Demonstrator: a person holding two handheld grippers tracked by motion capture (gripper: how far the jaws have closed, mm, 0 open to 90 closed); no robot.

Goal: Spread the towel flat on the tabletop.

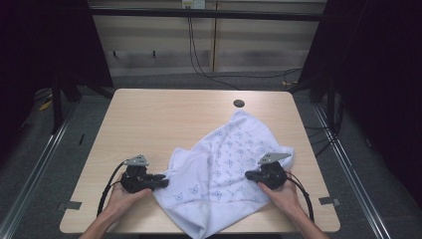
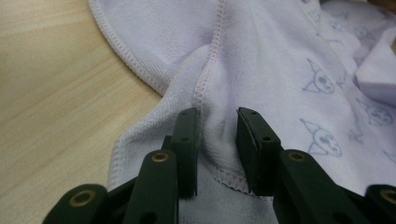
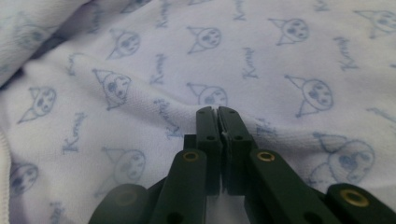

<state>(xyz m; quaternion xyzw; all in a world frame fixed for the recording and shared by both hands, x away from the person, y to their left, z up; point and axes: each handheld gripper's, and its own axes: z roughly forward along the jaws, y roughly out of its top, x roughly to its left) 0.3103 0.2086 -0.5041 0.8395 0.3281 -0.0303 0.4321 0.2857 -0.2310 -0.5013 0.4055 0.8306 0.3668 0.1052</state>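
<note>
White towel between level grippers.

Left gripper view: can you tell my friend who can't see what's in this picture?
The left gripper has its two black jaws open around a raised fold of a white towel, right by its stitched hem. The towel has small blue cartoon faces printed on it and lies on a light wooden table.

What the frames cut off or hide

The towel hangs over the desk's near edge, its lowest corner cut by the high view's bottom edge. Both forearms are cropped there too. In the right gripper view, the cloth pinched inside the right tongs is hidden; the towel's print blurs toward the edges.
</note>
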